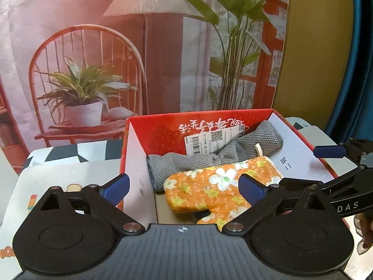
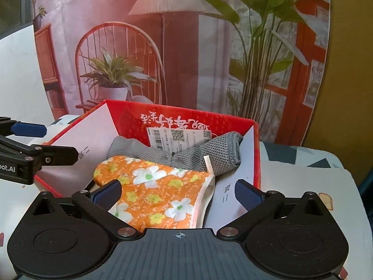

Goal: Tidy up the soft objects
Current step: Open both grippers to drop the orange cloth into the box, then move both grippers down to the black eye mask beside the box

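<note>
Printed backdrop (image 1: 93, 46) behind desk (image 1: 58, 175). Orange oven mitt (image 1: 209, 186) and grey cloth (image 1: 209, 154) lie inside red box (image 1: 163, 128). My left tool (image 1: 184, 186) and right tool (image 2: 178, 194) gape wide, empty.

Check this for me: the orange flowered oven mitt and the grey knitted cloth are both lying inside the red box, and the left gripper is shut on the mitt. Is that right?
Not quite. The orange flowered oven mitt and the grey knitted cloth do lie inside the red box, but the left gripper is not shut on the mitt. The left wrist view shows its fingers spread wide, holding nothing.
</note>
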The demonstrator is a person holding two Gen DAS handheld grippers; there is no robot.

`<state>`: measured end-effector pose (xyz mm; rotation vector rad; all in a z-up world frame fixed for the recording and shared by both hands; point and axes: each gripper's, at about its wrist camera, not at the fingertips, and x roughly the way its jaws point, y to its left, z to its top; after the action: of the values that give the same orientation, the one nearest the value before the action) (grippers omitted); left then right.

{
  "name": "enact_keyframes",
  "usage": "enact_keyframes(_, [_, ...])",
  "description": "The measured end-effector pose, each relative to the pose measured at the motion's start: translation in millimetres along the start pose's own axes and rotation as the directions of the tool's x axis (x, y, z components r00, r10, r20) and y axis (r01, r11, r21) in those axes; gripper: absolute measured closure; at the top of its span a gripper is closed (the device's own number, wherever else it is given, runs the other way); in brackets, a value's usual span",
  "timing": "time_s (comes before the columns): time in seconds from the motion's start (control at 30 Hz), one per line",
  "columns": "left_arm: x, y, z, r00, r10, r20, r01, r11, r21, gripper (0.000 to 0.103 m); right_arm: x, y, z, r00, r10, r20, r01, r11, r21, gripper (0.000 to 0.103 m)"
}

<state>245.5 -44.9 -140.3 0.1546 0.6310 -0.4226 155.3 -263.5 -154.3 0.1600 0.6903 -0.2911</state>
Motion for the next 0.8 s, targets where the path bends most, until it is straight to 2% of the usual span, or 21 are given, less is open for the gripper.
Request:
enact_keyframes(0.37, [-32, 2, -20, 0.999, 0.022, 0.025, -0.021, 0.999, -0.031, 0.002, -21, 6, -12, 0.997, -0.049, 0.059, 0.05, 0.999, -0.005, 0.0])
enact_keyframes(0.8, [-66, 0, -55, 0.997, 0.064, 0.041, -0.062, 0.996, -0.058, 0.002, -52, 16, -35, 0.988, 0.001, 0.153, -0.001, 1.0, -0.001, 0.0])
